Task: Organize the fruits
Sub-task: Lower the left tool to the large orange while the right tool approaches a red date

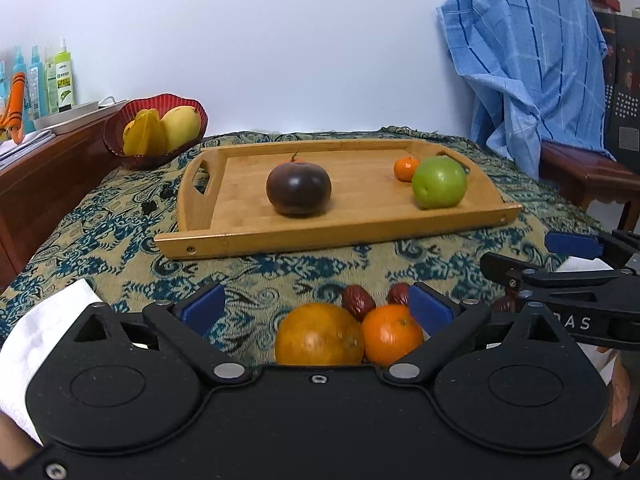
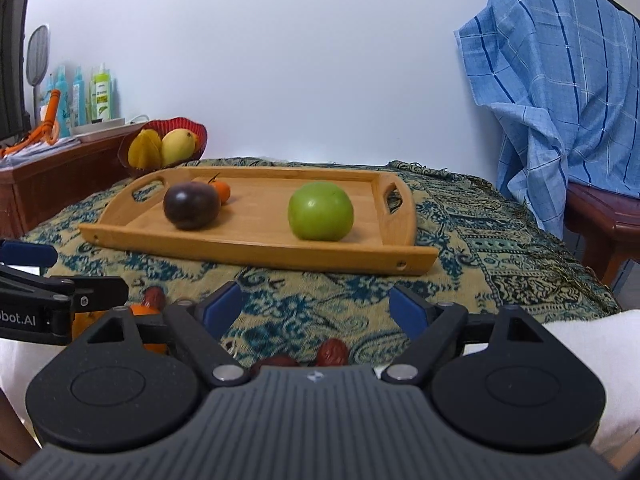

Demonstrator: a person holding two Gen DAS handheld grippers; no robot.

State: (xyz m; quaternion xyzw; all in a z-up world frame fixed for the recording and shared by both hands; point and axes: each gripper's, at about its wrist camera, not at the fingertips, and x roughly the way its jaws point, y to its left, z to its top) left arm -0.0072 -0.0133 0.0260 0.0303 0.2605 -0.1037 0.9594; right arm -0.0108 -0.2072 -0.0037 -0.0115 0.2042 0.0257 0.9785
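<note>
A large orange (image 1: 318,336) and a mandarin (image 1: 392,334) lie on the patterned cloth between the fingers of my left gripper (image 1: 316,304), which stands open and touches neither. Two red dates (image 1: 358,302) lie just beyond them. Further back, the wooden tray (image 1: 240,236) holds a dark purple fruit (image 1: 299,188), a green apple (image 1: 439,182) and a small mandarin (image 1: 406,169). My right gripper (image 2: 316,302) is open over the cloth, with two dates (image 2: 332,352) low between its fingers. The tray (image 2: 240,254), the apple (image 2: 321,211) and the dark fruit (image 2: 192,206) lie ahead of it.
A red bowl (image 1: 156,104) with a starfruit and a mango stands at the tray's far left, beside a wooden cabinet with spray bottles (image 1: 62,80). A chair draped in blue checked cloth (image 1: 532,64) stands at the right. White sleeves show at both wrists.
</note>
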